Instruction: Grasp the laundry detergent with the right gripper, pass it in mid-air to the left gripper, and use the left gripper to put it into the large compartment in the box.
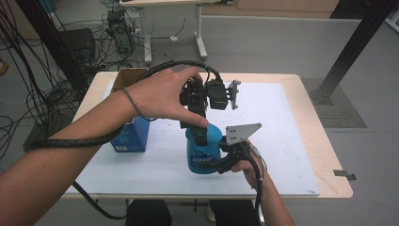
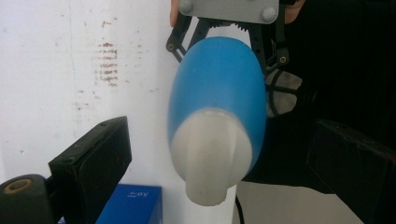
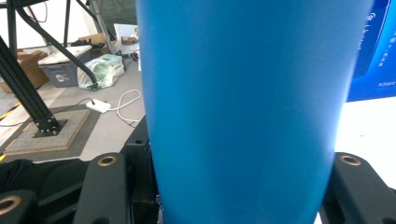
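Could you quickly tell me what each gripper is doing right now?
Left gripper: open, jaws standing either side of the blue bottle's white cap, not pressing.
Right gripper: shut on the blue bottle's body.

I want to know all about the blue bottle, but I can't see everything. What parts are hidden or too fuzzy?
- High view: the blue bottle's cap sits behind the left gripper; its label is too blurry to read.
- Left gripper view: the white cap is out of focus, so whether it is open is unclear.
- Right gripper view: the bottle's top and bottom are cut off by the edges.
- High view: the blue box is partly hidden by the forearm.
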Available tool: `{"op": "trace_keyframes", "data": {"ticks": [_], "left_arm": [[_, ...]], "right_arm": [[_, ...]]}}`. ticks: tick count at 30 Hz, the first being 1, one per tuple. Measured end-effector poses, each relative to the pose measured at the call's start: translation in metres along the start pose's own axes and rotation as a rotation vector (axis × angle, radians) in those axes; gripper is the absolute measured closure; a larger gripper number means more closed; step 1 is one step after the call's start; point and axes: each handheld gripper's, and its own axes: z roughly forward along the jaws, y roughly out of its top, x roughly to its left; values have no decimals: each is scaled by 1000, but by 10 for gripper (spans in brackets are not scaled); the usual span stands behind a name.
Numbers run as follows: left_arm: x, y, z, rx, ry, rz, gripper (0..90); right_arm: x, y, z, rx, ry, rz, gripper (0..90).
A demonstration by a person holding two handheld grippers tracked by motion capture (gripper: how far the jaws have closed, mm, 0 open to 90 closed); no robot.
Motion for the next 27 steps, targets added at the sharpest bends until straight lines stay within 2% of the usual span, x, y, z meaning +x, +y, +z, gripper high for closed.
{"op": "trace_keyframes", "data": {"ticks": [27], "left_arm": [[5, -3, 2, -7, -3, -1, 67]], "right_arm": [[-4, 1, 1, 6, -1, 3, 417]]}}
